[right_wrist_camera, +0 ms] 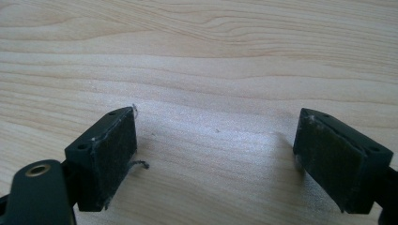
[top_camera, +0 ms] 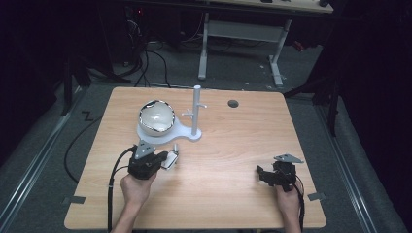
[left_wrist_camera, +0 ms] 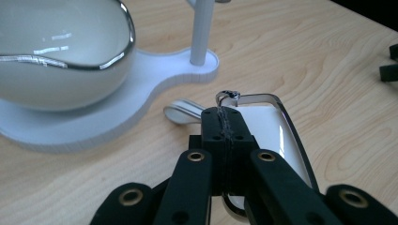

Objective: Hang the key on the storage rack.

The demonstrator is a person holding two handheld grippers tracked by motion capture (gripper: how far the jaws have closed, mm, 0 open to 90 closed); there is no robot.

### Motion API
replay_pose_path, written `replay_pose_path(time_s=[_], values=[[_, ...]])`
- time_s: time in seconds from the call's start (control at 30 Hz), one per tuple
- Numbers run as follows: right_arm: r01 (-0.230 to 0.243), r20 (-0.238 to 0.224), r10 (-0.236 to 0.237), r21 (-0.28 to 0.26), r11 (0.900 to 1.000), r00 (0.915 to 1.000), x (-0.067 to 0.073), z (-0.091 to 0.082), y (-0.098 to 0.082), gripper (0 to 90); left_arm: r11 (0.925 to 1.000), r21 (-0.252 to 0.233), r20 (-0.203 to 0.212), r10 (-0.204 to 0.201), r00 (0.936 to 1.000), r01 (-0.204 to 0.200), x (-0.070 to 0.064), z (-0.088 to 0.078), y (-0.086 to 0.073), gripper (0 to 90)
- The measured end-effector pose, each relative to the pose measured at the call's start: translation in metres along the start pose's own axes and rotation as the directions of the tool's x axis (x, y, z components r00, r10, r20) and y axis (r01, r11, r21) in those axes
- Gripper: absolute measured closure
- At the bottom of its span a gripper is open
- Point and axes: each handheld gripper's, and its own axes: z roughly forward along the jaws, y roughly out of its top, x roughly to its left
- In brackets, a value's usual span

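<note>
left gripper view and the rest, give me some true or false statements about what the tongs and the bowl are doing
1. The left tongs are shut on a white mug. True.
2. The right tongs grip a spoon. False: they stand open over bare table.
3. The white bowl sits on the white stand's base. True.
4. The stand's post lies flat on the table. False: it stands upright.
5. The bowl is in the right tongs. False: it rests on the base.

One round white bowl (top_camera: 156,117) with a shiny rim. One flat white stand (top_camera: 180,132) with one tall post (top_camera: 197,109). One small white scoop (top_camera: 171,158). One wooden table (top_camera: 228,145). Two black grippers, left (top_camera: 167,160) and right (top_camera: 261,174).
</note>
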Motion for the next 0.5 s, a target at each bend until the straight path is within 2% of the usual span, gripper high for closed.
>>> replay_pose_path(time_s=[0.23,0.37,0.5], values=[[0.000,0.000,0.000,0.000,1.000,1.0000,0.000,0.000,0.000,13.9,0.9983,-0.057,0.029,-0.010,0.9995,0.012,0.007,-0.007,0.022,89.7],[0.000,0.000,0.000,0.000,1.000,1.0000,0.000,0.000,0.000,13.9,0.9959,-0.079,0.062,-0.038,0.9974,0.043,0.013,-0.007,0.031,89.6],[0.000,0.000,0.000,0.000,1.000,1.0000,0.000,0.000,0.000,13.9,0.9954,-0.084,0.059,-0.042,0.9974,0.047,0.015,-0.006,0.037,89.6]])
